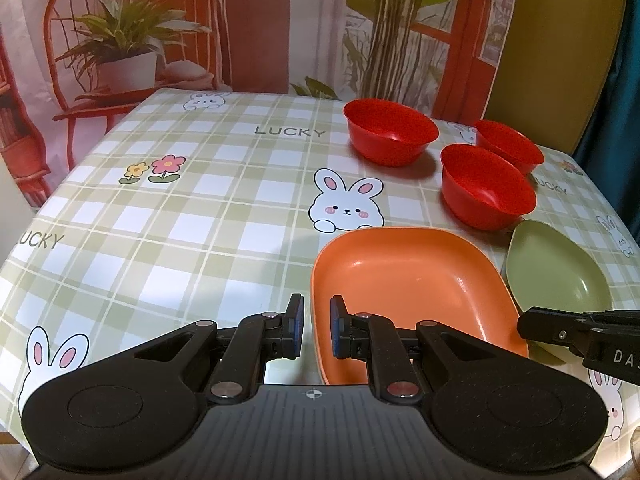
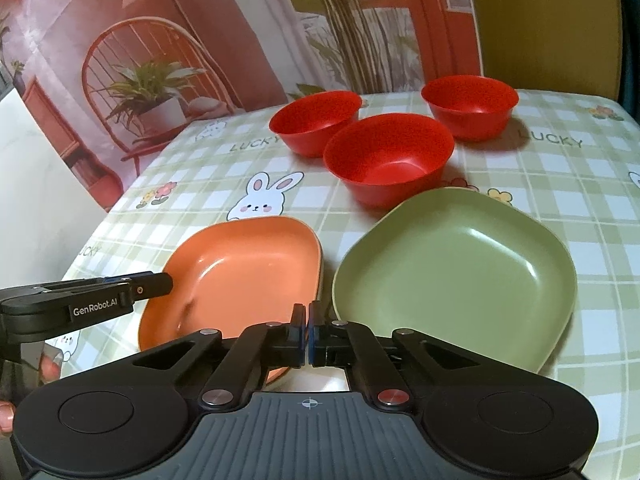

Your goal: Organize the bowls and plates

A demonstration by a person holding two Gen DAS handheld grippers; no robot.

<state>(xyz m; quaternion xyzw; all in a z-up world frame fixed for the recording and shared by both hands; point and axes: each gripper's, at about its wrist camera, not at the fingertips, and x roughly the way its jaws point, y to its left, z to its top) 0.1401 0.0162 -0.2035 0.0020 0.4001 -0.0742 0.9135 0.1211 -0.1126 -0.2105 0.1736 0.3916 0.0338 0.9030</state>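
Note:
An orange square plate lies near the table's front edge, with a green square plate just right of it. Three red bowls stand behind them; in the right wrist view they are at left, middle and right. My left gripper is open, its jaws straddling the orange plate's near left rim. My right gripper is shut and empty, low between the two plates' near corners.
The table carries a green checked cloth with rabbits and "LUCKY" prints. A printed backdrop of a chair and plants hangs behind the far edge. The left part of the cloth bears no dishes.

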